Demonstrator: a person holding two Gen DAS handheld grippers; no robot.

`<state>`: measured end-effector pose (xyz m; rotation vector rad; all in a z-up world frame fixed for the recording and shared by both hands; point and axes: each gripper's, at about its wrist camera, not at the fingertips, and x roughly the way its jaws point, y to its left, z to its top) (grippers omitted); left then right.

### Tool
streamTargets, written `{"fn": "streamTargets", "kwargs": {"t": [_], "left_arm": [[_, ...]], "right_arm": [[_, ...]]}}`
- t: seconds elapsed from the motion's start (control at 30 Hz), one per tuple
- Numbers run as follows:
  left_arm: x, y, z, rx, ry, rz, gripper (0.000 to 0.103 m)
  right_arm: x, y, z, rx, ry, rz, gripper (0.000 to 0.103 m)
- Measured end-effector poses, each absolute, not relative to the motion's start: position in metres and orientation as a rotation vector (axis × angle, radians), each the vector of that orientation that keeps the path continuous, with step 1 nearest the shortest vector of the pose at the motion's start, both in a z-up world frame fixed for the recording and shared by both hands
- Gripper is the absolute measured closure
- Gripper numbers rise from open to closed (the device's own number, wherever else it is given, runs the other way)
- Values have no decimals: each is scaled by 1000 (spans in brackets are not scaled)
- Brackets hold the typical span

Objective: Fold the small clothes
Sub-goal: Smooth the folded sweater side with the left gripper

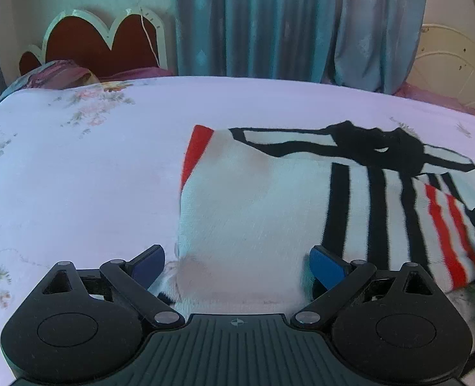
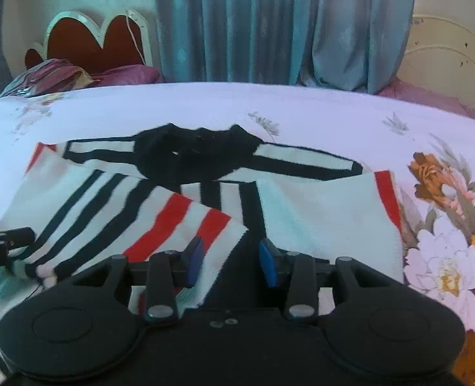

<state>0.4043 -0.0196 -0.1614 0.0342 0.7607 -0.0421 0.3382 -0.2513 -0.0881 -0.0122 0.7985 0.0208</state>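
A small white knit sweater (image 1: 253, 199) with black stripes, red trim and a black collar (image 1: 379, 151) lies on the bed, its sleeves folded in over the body. My left gripper (image 1: 237, 262) is open, jaws wide apart over the sweater's near left hem. In the right wrist view the same sweater (image 2: 318, 212) lies in front, a red-and-black striped sleeve (image 2: 173, 225) folded across it. My right gripper (image 2: 232, 260) is open, jaws partly apart, just above the sleeve cuff and the dark centre band. The left gripper's fingers (image 2: 9, 236) show at the left edge.
The bed has a pale floral sheet (image 1: 76, 177) with large orange and white flowers at the right (image 2: 446, 257). A red headboard (image 1: 102, 41) and purple pillows (image 2: 125, 75) stand at the far left. Blue-grey curtains (image 1: 285, 22) hang behind. A cream headboard (image 2: 446, 61) is at the far right.
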Motion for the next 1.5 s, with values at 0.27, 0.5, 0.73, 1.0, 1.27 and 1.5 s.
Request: {"fn": "streamTargets", "kwargs": {"t": [0.27, 0.5, 0.73, 1.0, 1.27, 1.5], "left_arm": [[401, -37, -157, 59, 747, -62, 7], [434, -36, -164, 43, 793, -25, 7], [470, -43, -161, 83, 789, -32, 7], [462, -40, -173, 74, 780, -43, 7], [457, -30, -174, 63, 786, -43, 7], [411, -21, -150, 44, 734, -62, 7]], "right_arm": [[329, -233, -77, -37, 780, 60, 56], [340, -230, -84, -43, 800, 32, 52], [348, -230, -92, -38, 821, 18, 52], [349, -231, -96, -15, 820, 26, 52], [354, -243, -104, -77, 840, -3, 53], [332, -266, -89, -39, 808, -13, 59]]}}
